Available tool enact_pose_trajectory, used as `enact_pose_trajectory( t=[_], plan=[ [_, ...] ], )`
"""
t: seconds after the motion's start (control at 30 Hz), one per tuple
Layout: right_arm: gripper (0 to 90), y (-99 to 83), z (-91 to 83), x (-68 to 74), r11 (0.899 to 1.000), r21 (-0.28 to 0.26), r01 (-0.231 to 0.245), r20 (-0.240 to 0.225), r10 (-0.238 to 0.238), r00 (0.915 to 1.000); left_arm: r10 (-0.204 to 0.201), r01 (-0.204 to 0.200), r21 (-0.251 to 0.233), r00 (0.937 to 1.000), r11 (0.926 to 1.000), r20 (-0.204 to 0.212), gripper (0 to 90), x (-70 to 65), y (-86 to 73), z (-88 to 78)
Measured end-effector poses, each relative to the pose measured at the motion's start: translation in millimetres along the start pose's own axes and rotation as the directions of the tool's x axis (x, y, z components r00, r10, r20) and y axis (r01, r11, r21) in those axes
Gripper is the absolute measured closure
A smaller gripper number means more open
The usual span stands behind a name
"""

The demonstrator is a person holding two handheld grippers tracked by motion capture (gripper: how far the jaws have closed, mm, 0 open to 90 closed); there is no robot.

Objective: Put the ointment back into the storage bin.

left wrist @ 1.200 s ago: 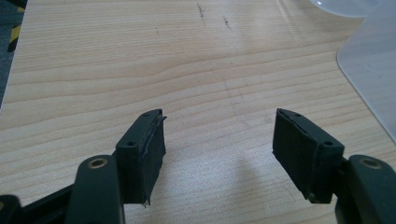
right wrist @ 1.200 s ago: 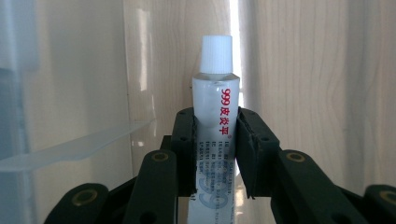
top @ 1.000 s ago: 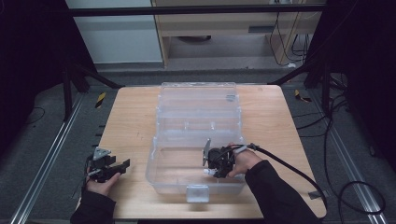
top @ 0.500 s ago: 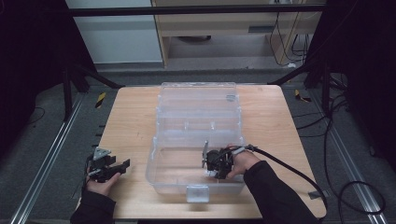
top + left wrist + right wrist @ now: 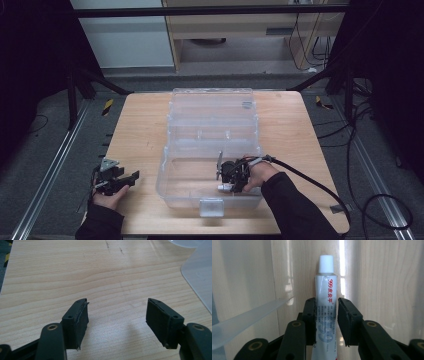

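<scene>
Wooden table (image 5: 140, 135) beneath, white-capped tube (image 5: 325, 312) bears red print.

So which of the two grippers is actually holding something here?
The right gripper, inside the clear box, is shut on a white-capped tube. The left gripper hangs open above bare table.

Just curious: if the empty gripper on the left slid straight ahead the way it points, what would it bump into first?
Probably nothing soon: the open left gripper faces bare table; the clear box lies off to one side.
</scene>
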State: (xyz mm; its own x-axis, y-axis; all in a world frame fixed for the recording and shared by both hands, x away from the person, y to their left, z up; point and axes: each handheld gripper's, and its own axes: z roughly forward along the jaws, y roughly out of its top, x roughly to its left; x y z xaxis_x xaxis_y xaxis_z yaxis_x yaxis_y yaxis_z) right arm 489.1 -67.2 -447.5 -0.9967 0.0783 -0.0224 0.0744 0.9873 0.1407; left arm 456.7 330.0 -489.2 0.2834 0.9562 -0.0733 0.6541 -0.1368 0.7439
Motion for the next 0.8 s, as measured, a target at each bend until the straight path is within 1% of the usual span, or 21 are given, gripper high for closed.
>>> enact_pose_trajectory(
  t=[0.1, 0.17, 0.23, 0.3, 0.33, 0.37, 0.4, 0.43, 0.47, 0.5, 0.53, 0.57, 0.6, 0.63, 0.67, 0.7, 0.77, 0.8],
  plan=[
    [66.9, -1.2, -3.6, -0.6, 1.0, -0.03, -0.004, 0.004, 0.004, 1.0, -0.001, 0.001, -0.002, 1.0, 1.0, 0.0, 33.7, 0.1, 0.0, -0.3],
    [66.4, -2.5, -9.2, -1.1, 0.998, -0.061, -0.006, 0.015, 0.007, 0.9999, 0.0, 0.0, -0.001, 1.0, 1.0, 0.0, 33.8, 0.1, -0.1, -0.3],
    [65.5, -4.7, -17.9, -0.6, 0.994, -0.102, -0.025, 0.03, 0.028, 0.9992, -0.001, 0.001, -0.002, 1.0, 1.0, 0.001, 33.7, 0.1, 0.0, -0.4],
    [63.9, -7.6, -27.0, -0.3, 0.99, -0.139, -0.032, 0.054, 0.04, 0.9977, 0.0, 0.0, -0.002, 1.0, 1.0, 0.0, 33.7, 0.0, 0.0, -0.4],
    [62.7, -9.3, -32.0, 0.4, 0.986, -0.16, -0.046, 0.066, 0.057, 0.9962, 0.0, 0.0, -0.002, 1.0, 1.0, 0.0, 33.7, -0.1, 0.0, -0.5],
    [59.6, -11.6, -37.1, 0.6, 0.981, -0.188, -0.055, 0.075, 0.07, 0.9947, -0.001, 0.001, -0.003, 1.0, 1.0, 0.0, 33.7, -0.1, 0.0, -0.7],
    [59.3, -14.4, -43.5, 1.2, 0.971, -0.225, -0.082, 0.09, 0.104, 0.9905, -0.001, 0.001, -0.003, 1.0, 1.0, 0.0, 33.7, -0.1, 0.0, -0.8],
    [58.8, -16.9, -47.1, 0.9, 0.965, -0.249, -0.083, 0.096, 0.11, 0.9893, -0.001, 0.001, -0.002, 1.0, 1.0, -0.001, 33.7, 0.0, 0.0, -1.0],
    [56.9, -19.5, -51.9, 2.6, 0.954, -0.279, -0.11, 0.102, 0.143, 0.9845, -0.001, 0.001, -0.002, 1.0, 1.0, -0.001, 33.7, 0.0, 0.0, -1.1],
    [56.3, -25.1, -58.4, 3.2, 0.937, -0.327, -0.125, 0.117, 0.171, 0.9783, -0.001, 0.001, -0.002, 1.0, 1.0, -0.001, 33.7, 0.0, 0.0, -1.1],
    [54.9, -27.2, -60.1, 3.1, 0.93, -0.346, -0.123, 0.123, 0.175, 0.9769, -0.002, 0.002, -0.003, 1.0, 1.0, 0.0, 33.7, 0.1, -0.1, -1.0],
    [52.7, -31.0, -63.6, 4.2, 0.916, -0.376, -0.141, 0.127, 0.202, 0.971, -0.002, 0.002, -0.002, 1.0, 1.0, 0.0, 33.7, 0.1, -0.1, -1.0],
    [52.4, -35.2, -66.9, 4.6, 0.903, -0.403, -0.151, 0.132, 0.221, 0.9664, -0.002, 0.002, -0.002, 1.0, 1.0, 0.0, 33.7, 0.1, -0.1, -1.0],
    [50.8, -39.4, -69.4, 5.7, 0.887, -0.431, -0.168, 0.14, 0.25, 0.9582, -0.002, 0.002, -0.002, 1.0, 1.0, -0.001, 33.7, 0.0, 0.0, -1.1],
    [48.2, -46.0, -73.2, 7.2, 0.863, -0.466, -0.193, 0.147, 0.291, 0.9453, -0.002, 0.002, -0.002, 1.0, 1.0, -0.001, 33.9, -0.1, 0.0, -1.1],
    [48.1, -50.6, -75.8, 8.5, 0.846, -0.493, -0.205, 0.151, 0.316, 0.9368, -0.002, 0.002, -0.002, 1.0, 1.0, -0.001, 34.3, -0.1, 0.0, -1.1],
    [44.9, -57.4, -79.4, 11.0, 0.815, -0.535, -0.223, 0.148, 0.35, 0.9249, -0.004, 0.004, -0.001, 1.0, 1.0, 0.0, 35.0, -0.1, -0.1, -1.0],
    [44.1, -62.0, -81.8, 12.7, 0.794, -0.562, -0.232, 0.148, 0.373, 0.9161, -0.004, 0.004, -0.001, 1.0, 1.0, -0.001, 35.3, -0.1, -0.1, -1.0]
  ],
)
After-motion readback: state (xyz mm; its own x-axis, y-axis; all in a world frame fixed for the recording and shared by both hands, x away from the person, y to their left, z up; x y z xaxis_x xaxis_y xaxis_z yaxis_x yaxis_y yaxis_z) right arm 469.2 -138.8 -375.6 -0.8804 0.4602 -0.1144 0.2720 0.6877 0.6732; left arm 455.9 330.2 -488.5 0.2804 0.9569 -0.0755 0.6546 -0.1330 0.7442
